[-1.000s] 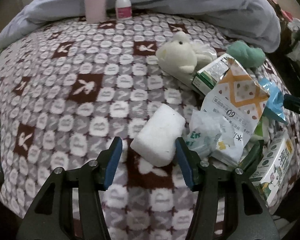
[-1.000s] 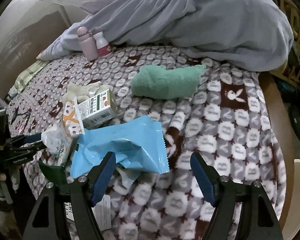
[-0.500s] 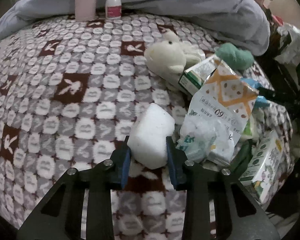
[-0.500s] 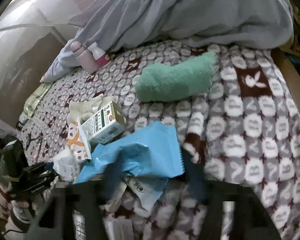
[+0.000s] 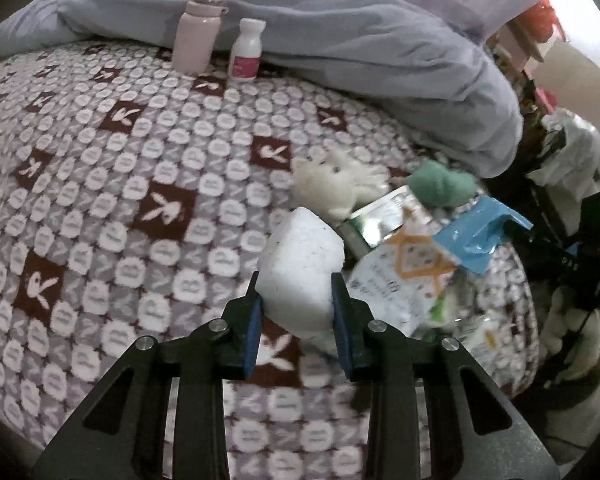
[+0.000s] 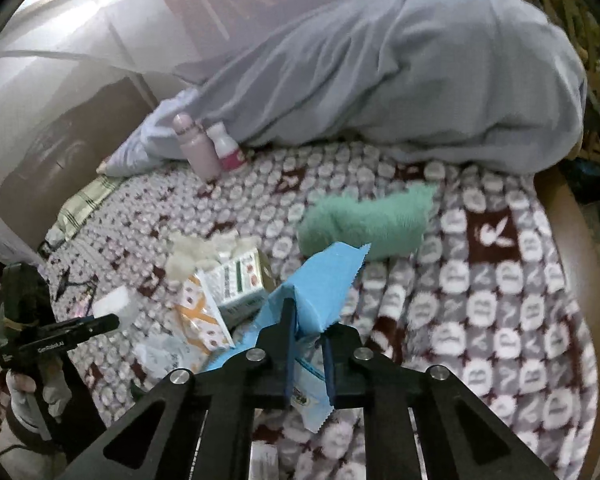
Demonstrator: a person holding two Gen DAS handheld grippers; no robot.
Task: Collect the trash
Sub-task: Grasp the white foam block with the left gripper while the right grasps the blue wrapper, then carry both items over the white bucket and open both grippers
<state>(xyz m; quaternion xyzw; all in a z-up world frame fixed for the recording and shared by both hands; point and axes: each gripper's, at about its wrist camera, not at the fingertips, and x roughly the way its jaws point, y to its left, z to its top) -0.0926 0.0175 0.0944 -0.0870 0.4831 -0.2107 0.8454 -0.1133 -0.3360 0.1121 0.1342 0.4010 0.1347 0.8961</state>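
Observation:
My left gripper (image 5: 298,322) is shut on a white foam block (image 5: 302,270) and holds it just above the patterned blanket (image 5: 100,184). My right gripper (image 6: 308,354) is shut on a blue plastic wrapper (image 6: 320,280), lifted off the bed; the wrapper also shows in the left wrist view (image 5: 476,238). A heap of trash lies between them: an orange-patterned white packet (image 5: 400,280), a green and white carton (image 6: 240,282) and crumpled white wrappers (image 6: 164,354). The left gripper with the foam block (image 6: 114,306) shows at the left of the right wrist view.
A pink bottle (image 5: 198,28) and a small white bottle (image 5: 246,50) stand at the far edge against a grey duvet (image 5: 340,40). A white plush toy (image 5: 336,188) and a green towel roll (image 6: 364,226) lie by the heap. The bed's edge (image 6: 568,240) is at the right.
My left gripper closed on the foam block and raised it. My right gripper closed on the blue wrapper and lifted it.

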